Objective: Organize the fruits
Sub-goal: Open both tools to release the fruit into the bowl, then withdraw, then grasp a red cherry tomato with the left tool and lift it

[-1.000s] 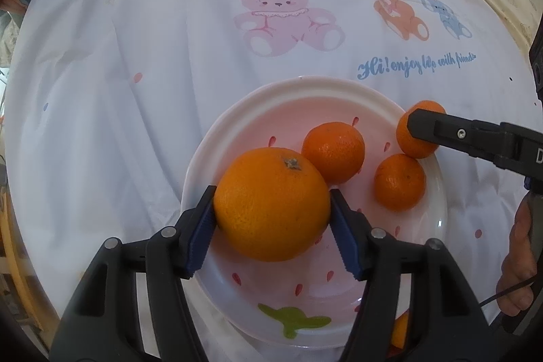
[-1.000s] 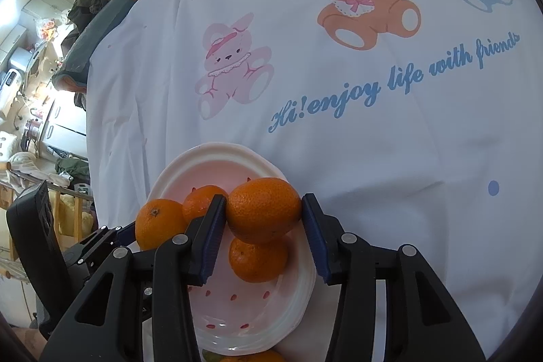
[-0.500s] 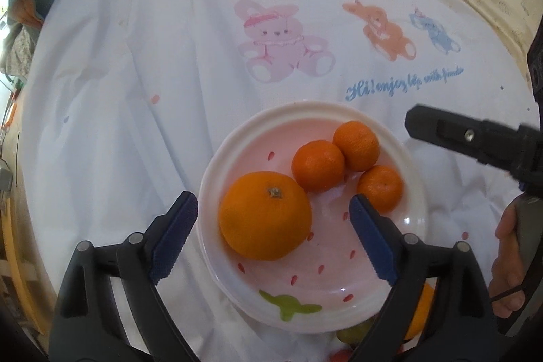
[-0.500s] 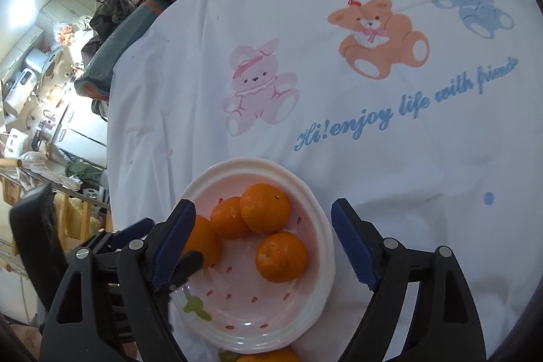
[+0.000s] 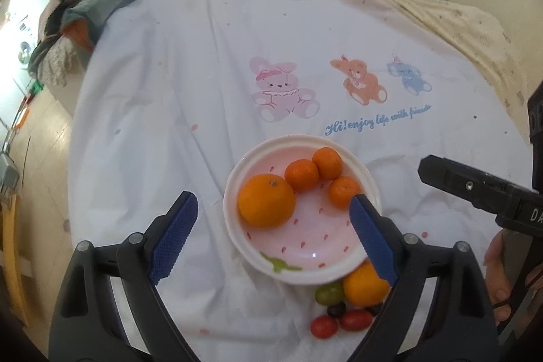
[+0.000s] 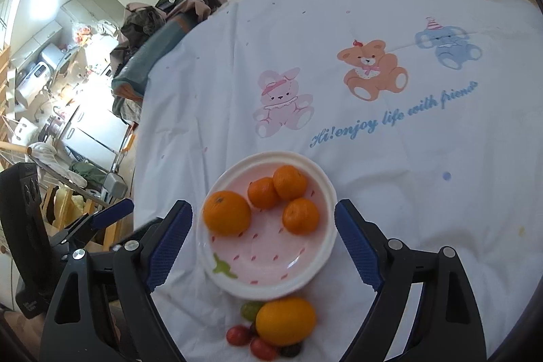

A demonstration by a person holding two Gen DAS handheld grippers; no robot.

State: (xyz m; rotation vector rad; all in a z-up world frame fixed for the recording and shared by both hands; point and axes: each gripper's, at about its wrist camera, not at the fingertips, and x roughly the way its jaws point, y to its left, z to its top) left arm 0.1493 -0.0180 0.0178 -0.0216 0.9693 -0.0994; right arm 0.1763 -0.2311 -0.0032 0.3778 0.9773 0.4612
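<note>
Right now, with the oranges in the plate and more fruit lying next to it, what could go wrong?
1. The plate sits on a wrinkled, soft cloth, so a nudge might tip it and let the big orange roll.
2. The loose orange, green grape and small red fruits huddle against the plate's near rim; grabbing one could squash or scatter the others.
3. The three small oranges touch, so adding more fruit could bump them out.

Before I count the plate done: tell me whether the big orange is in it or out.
In. The big orange rests inside the pink plate, beside three small oranges; neither gripper holds it.
</note>
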